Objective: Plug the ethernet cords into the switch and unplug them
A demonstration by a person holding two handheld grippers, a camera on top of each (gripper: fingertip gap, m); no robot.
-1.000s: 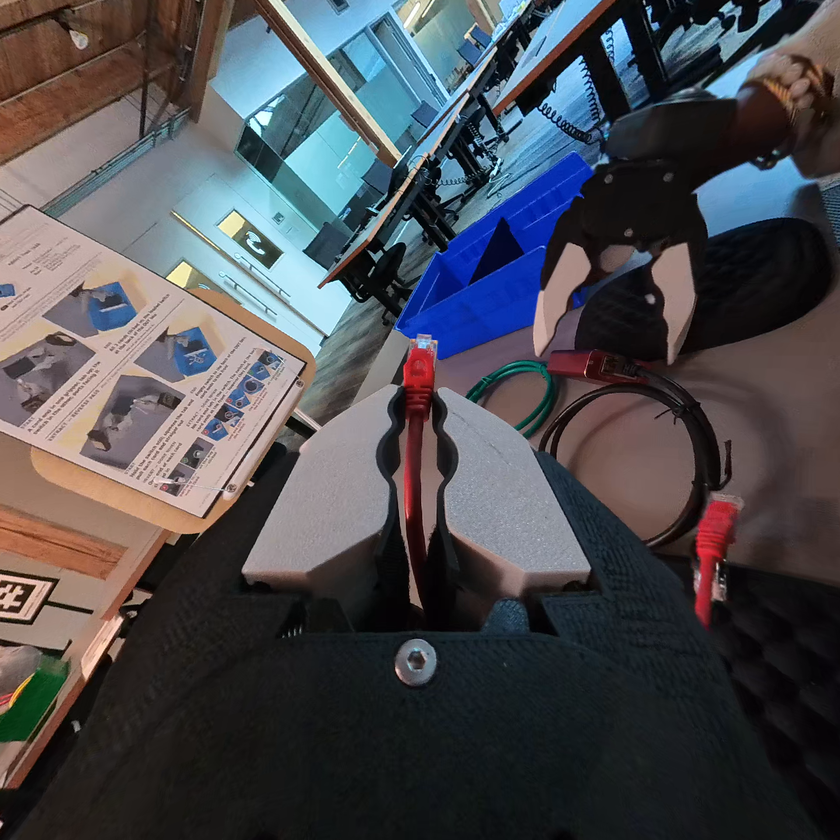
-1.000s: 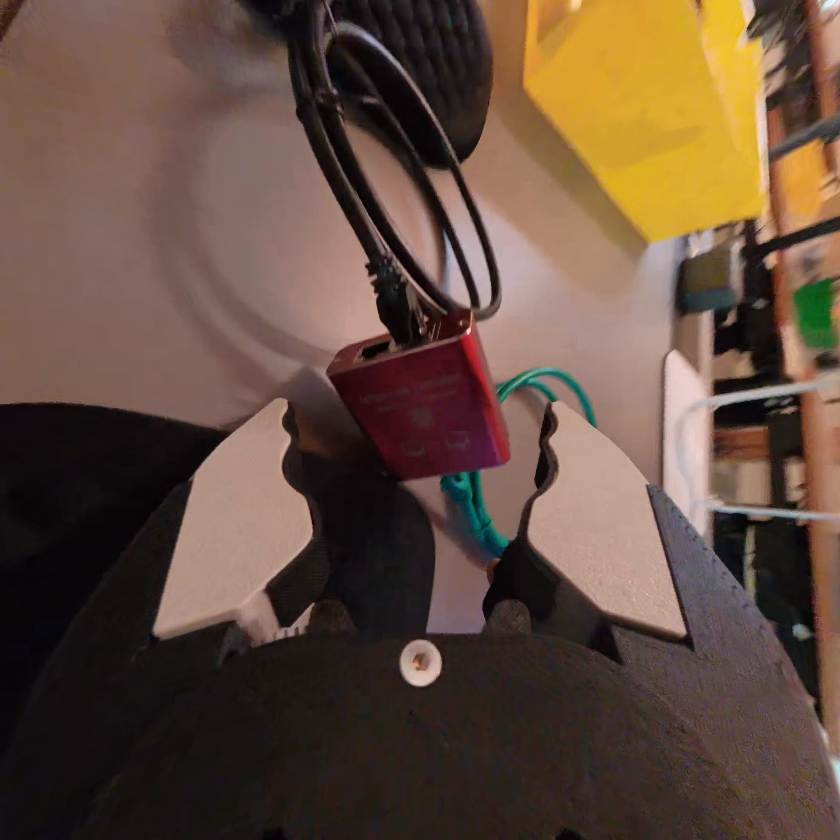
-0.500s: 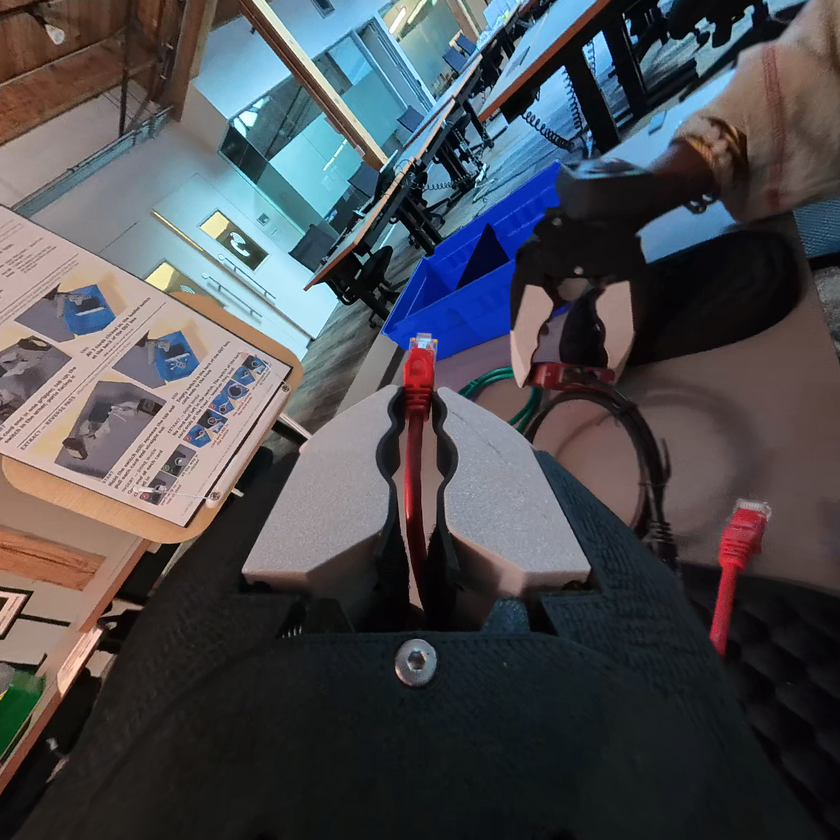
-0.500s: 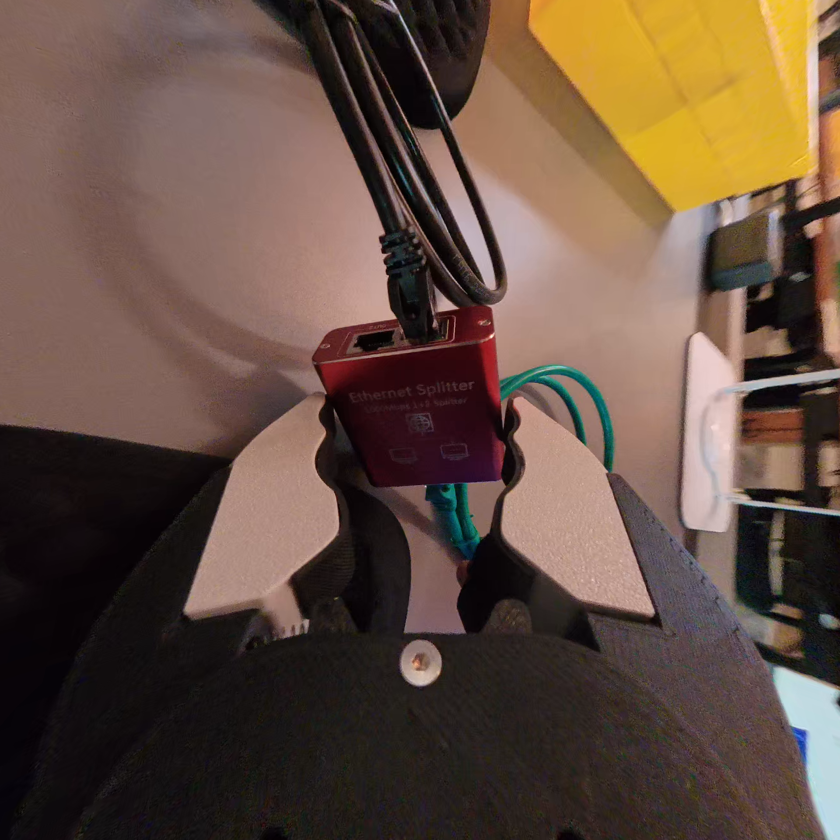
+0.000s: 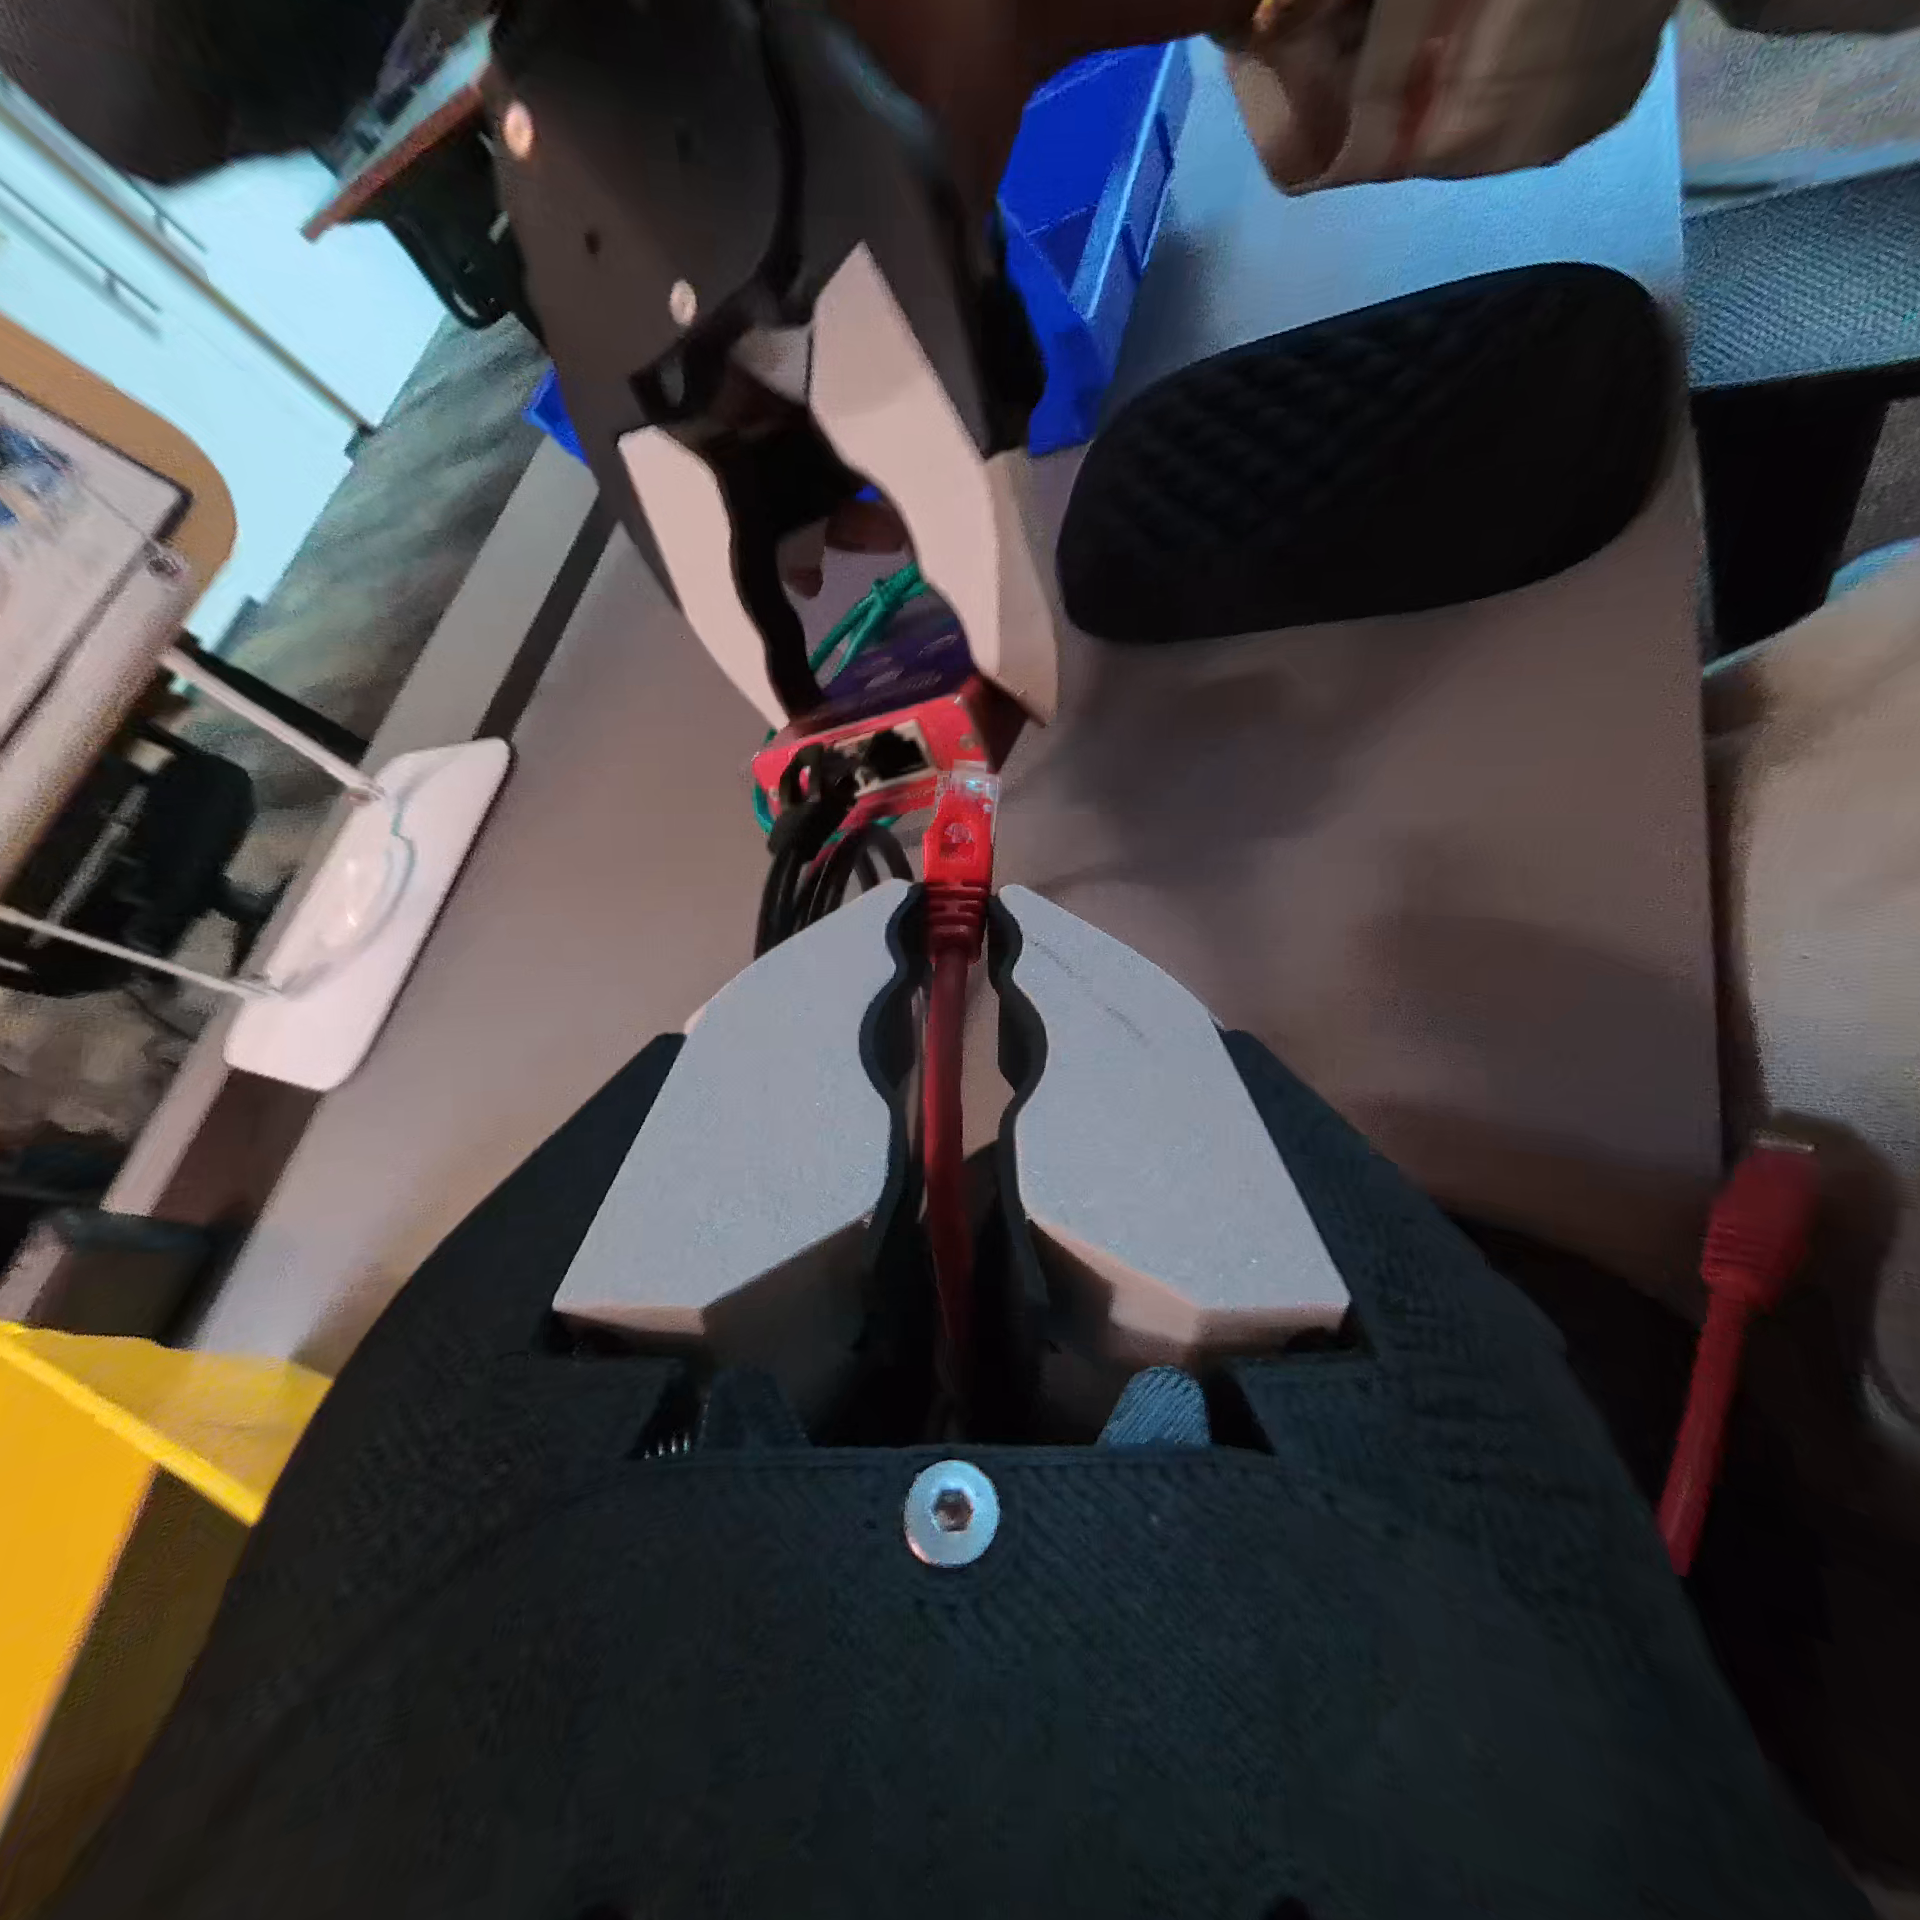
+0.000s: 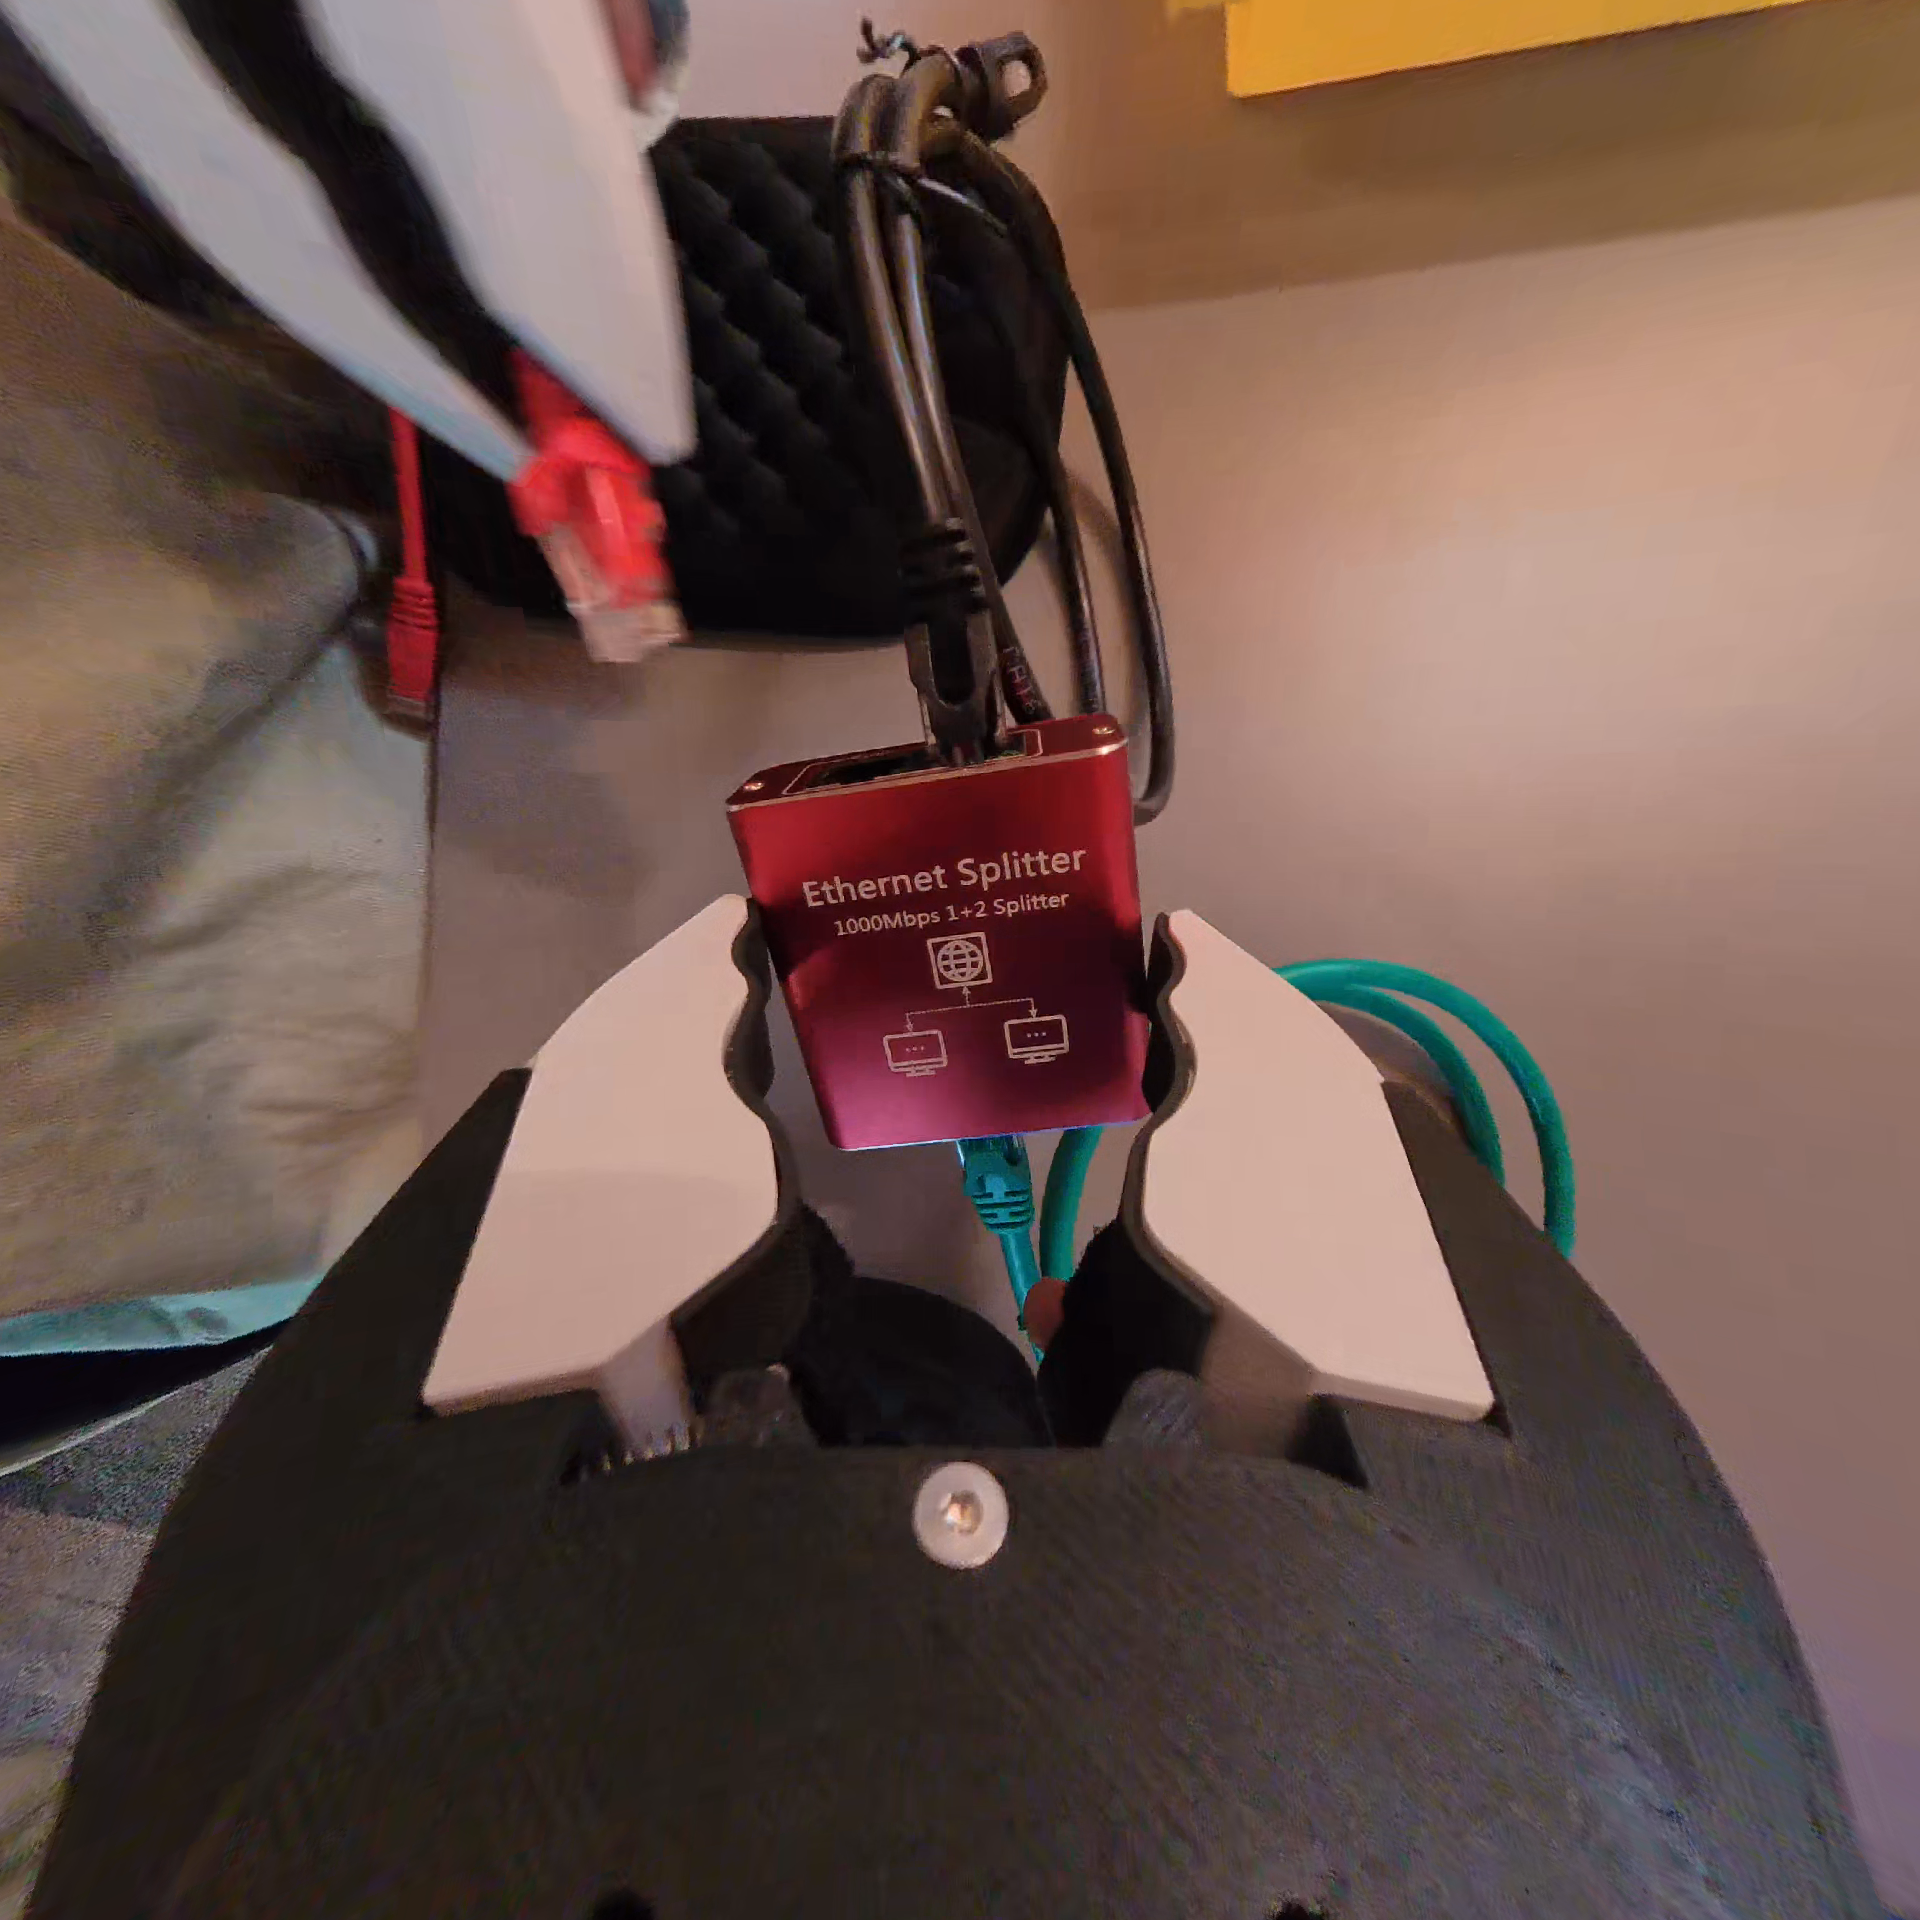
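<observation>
My right gripper is shut on the sides of the small red switch. A black cord is plugged into its far face beside a free port. A green cord is plugged into its near face. My left gripper is shut on a red ethernet cord, whose clear plug sticks out past the fingertips. The plug tip is just short of the switch and a little right of its free port. In the right wrist view the left gripper and red plug come in from the upper left.
The red cord's other plug hangs at the right. A black padded rest lies behind the switch. A blue bin stands at the far edge, a yellow bin at the near left and a white stand base at the left. About 8 centimetres separates my left fingertips from my right.
My right gripper closed on the switch and turned its port face toward my left gripper. My left gripper swung down and in, bringing the red plug up to the switch.
</observation>
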